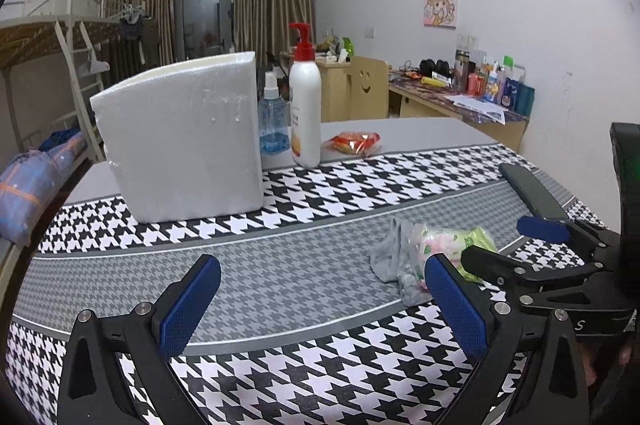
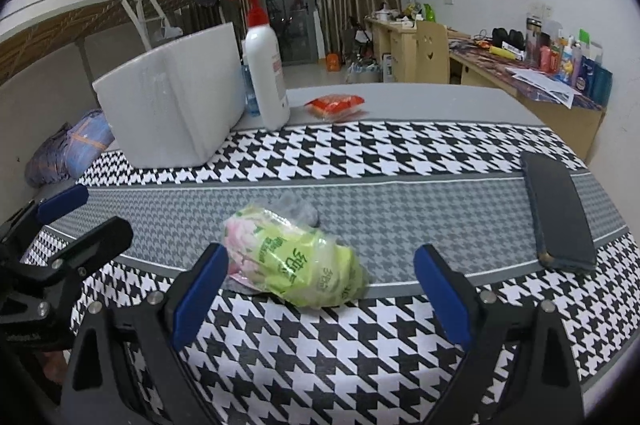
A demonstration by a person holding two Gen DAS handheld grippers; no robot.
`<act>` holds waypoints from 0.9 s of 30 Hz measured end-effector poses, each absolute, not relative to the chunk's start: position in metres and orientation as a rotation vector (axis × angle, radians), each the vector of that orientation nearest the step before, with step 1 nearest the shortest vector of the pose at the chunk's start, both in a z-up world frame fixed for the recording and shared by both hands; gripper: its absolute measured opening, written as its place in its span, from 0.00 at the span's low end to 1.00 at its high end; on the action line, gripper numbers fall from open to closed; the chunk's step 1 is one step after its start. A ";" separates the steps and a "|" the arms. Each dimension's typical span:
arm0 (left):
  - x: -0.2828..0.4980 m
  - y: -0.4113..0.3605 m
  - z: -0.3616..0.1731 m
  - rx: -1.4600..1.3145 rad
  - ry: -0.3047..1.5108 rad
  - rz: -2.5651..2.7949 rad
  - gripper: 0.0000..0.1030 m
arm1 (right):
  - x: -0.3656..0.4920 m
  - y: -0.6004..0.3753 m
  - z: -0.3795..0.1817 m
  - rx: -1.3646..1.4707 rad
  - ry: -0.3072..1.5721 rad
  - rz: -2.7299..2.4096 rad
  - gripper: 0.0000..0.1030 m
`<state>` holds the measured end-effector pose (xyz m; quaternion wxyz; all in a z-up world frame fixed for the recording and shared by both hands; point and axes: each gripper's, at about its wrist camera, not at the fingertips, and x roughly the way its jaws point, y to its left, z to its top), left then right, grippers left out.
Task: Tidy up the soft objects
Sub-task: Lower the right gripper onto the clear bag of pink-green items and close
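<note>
Both sets of jaws stand spread wide and hold nothing: the left gripper (image 1: 322,305) hovers low over the houndstooth-patterned cloth (image 1: 304,193) on the bench, and the right gripper (image 2: 322,291) hangs beside it, lined up on the soft green-and-pink plastic tissue pack (image 2: 294,261). That pack lies just ahead of the right gripper's blue pads (image 2: 200,297), not yet between them, and a crumpled grey cloth (image 1: 394,255) lies touching its far-left side. Taking the white foam box (image 1: 180,137) as landmark: the pack and cloth lie well in front of it and to its right; a white pump bottle with a red top (image 1: 305,97) and a blue spray bottle (image 1: 273,121) stand just beside its right wall; a red snack packet (image 1: 354,142) lies farther right; a dark flat phone-like slab (image 2: 558,209) lies far right. By my judgement nothing is sorted yet; every soft item still awaits picking up, presumably for the box.
</note>
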<state>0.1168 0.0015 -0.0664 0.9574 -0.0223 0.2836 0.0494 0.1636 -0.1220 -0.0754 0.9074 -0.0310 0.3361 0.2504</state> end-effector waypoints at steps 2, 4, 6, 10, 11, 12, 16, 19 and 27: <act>0.118 0.000 -0.068 -0.046 0.583 0.102 0.99 | 0.165 -0.120 -0.077 -0.073 0.699 0.530 0.94; 0.120 0.000 -0.070 -0.045 0.593 0.104 0.99 | 0.165 -0.119 -0.078 -0.077 0.700 0.552 0.94; 0.121 -0.001 -0.072 -0.045 0.600 0.107 0.99 | 0.167 -0.118 -0.080 -0.085 0.706 0.565 0.94; 0.127 -0.001 -0.077 -0.056 0.620 0.108 0.99 | 0.169 -0.117 -0.084 -0.094 0.723 0.588 0.93; 0.128 0.000 -0.077 -0.059 0.624 0.110 0.99 | 0.171 -0.117 -0.085 -0.092 0.730 0.588 0.93; 0.130 0.001 -0.078 -0.063 0.628 0.114 0.99 | 0.172 -0.117 -0.086 -0.089 0.739 0.590 0.93; 0.131 0.005 -0.079 -0.073 0.632 0.123 0.99 | 0.174 -0.116 -0.088 -0.093 0.760 0.626 0.90; 0.133 0.009 -0.080 -0.079 0.644 0.131 0.99 | 0.177 -0.114 -0.091 -0.104 0.782 0.660 0.89; 0.135 0.010 -0.081 -0.098 0.661 0.146 0.99 | 0.173 -0.101 -0.091 -0.264 0.748 0.668 0.77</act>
